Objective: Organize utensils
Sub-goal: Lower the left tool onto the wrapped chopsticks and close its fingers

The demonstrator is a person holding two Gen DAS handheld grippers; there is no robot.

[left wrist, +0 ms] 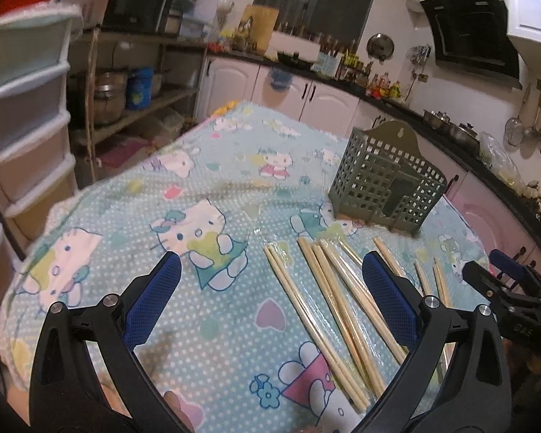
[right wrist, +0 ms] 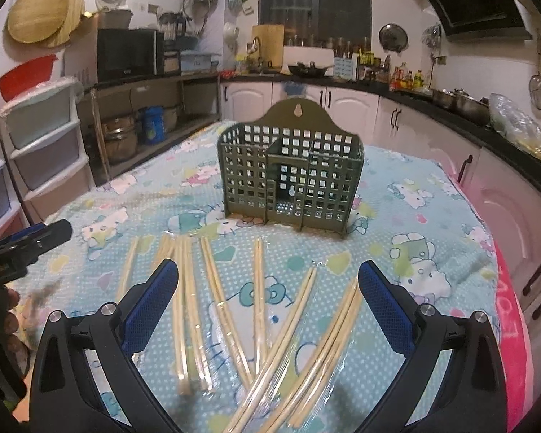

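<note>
Kitchen table [right wrist: 432,216] under cartoon-print cloth.
Both grippers, left [left wrist: 270,278] and right [right wrist: 268,281], spread, empty; chopsticks [right wrist: 259,288] below, green utensil caddy [right wrist: 292,176] ahead.

open cloth [right wrist: 396,216] around holder [right wrist: 290,176]; chopsticks [right wrist: 259,299] scattered before it.

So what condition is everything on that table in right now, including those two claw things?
left gripper: open, holding nothing, above the table
right gripper: open, holding nothing
chopsticks: loose, scattered flat on the tablecloth
green utensil holder: upright, looks empty
tablecloth: spread over the table
</note>
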